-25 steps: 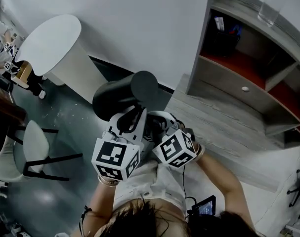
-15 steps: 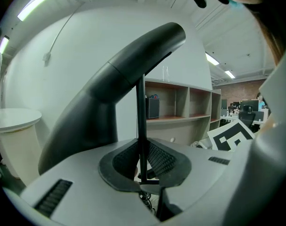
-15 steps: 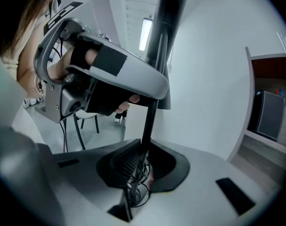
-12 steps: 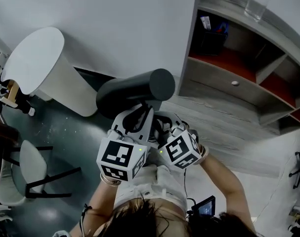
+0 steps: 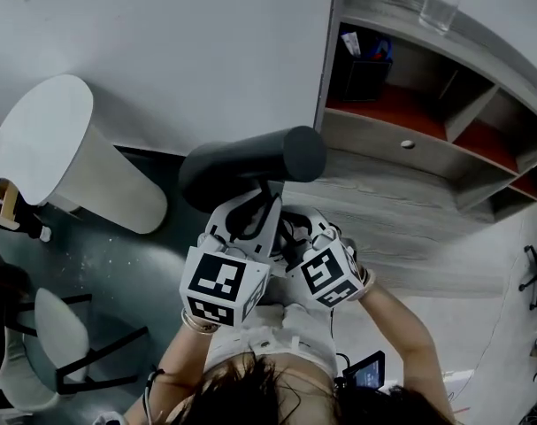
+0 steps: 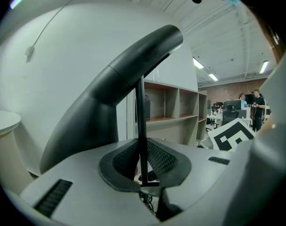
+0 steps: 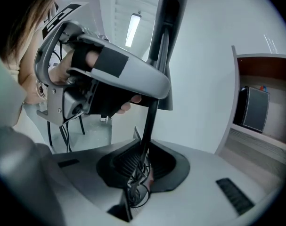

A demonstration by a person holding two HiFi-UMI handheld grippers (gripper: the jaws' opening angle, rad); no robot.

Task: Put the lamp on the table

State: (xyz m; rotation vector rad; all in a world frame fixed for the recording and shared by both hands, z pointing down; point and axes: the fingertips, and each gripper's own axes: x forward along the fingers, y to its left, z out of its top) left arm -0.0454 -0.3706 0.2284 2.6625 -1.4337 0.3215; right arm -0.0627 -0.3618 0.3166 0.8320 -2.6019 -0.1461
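Lamp [image 5: 241, 168] held off the ground by two hand-held claws, its dark tube-shaped shade lying almost level above the line where the dark floor [image 5: 118, 264] meets the grey bench [image 5: 401, 215]. The left claw [image 5: 249, 218] and the right claw [image 5: 290, 227] sit side by side just near of the shade. In the left gripper view the left claw [image 6: 143, 175] has its pads pinched on the thin black stem [image 6: 142, 126], which rises straight up to the shade. In the right gripper view the right claw [image 7: 138, 173] is clamped on the same stem, with the other claw and the hand that carries it just to the left. The lamp's base shows in no view, and the lamp touches neither bench.

A second ago the shade's round end pointed toward the wearer; it now points right, toward the shelf unit [image 5: 410, 104] at the far side of the grey bench. Both grips look unchanged. The head view has swung right as well: the white round bench [image 5: 38, 140] has slid to the left edge, the shelf unit with a glass [image 5: 436, 11] on top has moved in toward the centre, and the chair [image 5: 56, 335] sits lower at near left.
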